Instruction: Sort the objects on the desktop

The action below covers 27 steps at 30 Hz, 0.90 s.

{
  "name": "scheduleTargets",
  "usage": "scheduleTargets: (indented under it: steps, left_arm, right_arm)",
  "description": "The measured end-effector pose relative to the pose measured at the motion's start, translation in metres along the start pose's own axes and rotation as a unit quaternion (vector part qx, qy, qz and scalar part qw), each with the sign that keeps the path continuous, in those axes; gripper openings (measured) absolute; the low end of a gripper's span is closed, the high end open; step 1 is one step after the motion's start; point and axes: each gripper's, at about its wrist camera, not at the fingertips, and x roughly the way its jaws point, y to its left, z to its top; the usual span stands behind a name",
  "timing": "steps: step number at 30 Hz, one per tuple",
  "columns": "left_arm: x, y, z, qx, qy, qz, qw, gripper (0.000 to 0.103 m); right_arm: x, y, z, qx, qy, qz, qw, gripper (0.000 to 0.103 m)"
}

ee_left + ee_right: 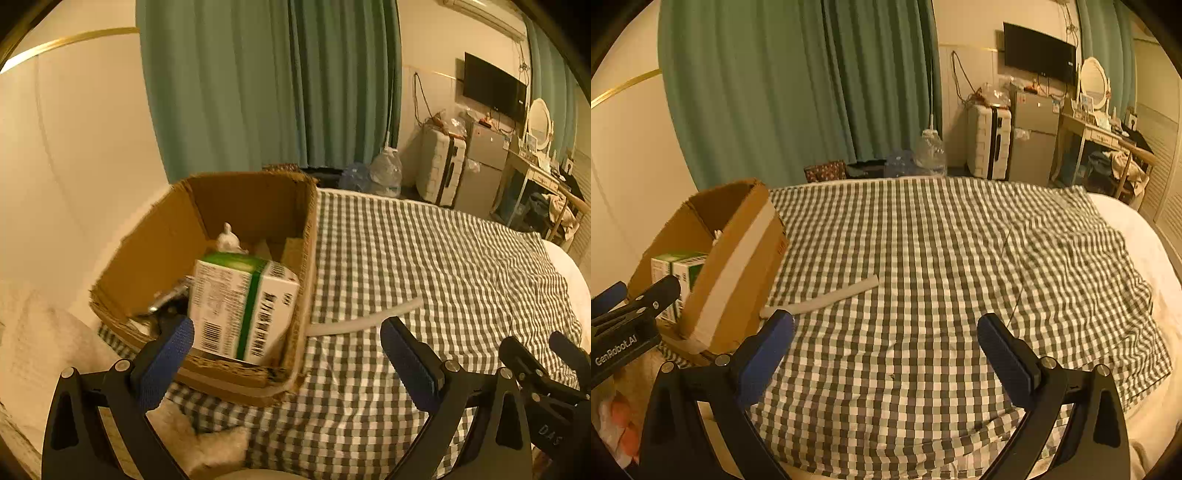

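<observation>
An open cardboard box (pixel 155 254) (pixel 738 266) stands on the checked cloth at the left. Inside it a white and green carton (pixel 240 310) (pixel 679 269) stands upright, with a small white object (pixel 228 238) behind it and a metallic item (pixel 168 297) to its left. A white strip (pixel 365 320) (pixel 827 297) lies on the cloth just right of the box. My left gripper (pixel 286 347) is open, its left finger at the box's front rim near the carton. My right gripper (pixel 886 343) is open above the bare cloth, right of the box, holding nothing.
The checked cloth (pixel 942 258) covers a bed with a white edge (pixel 1145 258) at right. Green curtains (pixel 794 92), water jugs (pixel 929 151), a suitcase (pixel 988 140), a small fridge (pixel 1032 136) and a desk (pixel 1100 129) stand beyond. A fluffy white item (pixel 207 439) lies near the box's front.
</observation>
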Motion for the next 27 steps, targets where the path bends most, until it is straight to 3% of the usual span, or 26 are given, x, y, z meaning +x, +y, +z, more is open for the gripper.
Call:
scheduleTargets:
  steps: [6,10,14,17,24,27]
  left_arm:
    - [0.017,-0.036,-0.005,0.016,0.008,-0.053,0.9984,0.103]
    - [0.037,-0.073,-0.010,0.060,0.003,-0.073,0.9955,0.103]
    - [0.074,-0.110,-0.011,0.107,0.016,-0.085,0.9904,0.103]
    - [0.110,-0.121,-0.008,0.116,0.033,-0.096,0.9880,0.103]
    - [0.184,-0.125,-0.021,0.139,0.083,-0.074,0.9841,0.099]
    - [0.206,-0.119,-0.032,0.127,0.102,-0.070,0.9841,0.096]
  right_arm:
    - [0.018,-0.029,0.006,0.020,0.006,-0.007,1.000,0.100]
    - [0.031,-0.054,0.016,0.014,0.005,-0.026,1.000,0.100]
    - [0.049,-0.080,0.021,0.024,0.014,-0.034,0.999,0.100]
    - [0.065,-0.100,0.020,0.044,0.028,-0.031,0.998,0.100]
    - [0.101,-0.128,0.014,0.075,0.067,-0.019,0.995,0.100]
    - [0.108,-0.132,0.011,0.071,0.071,-0.021,0.995,0.100]
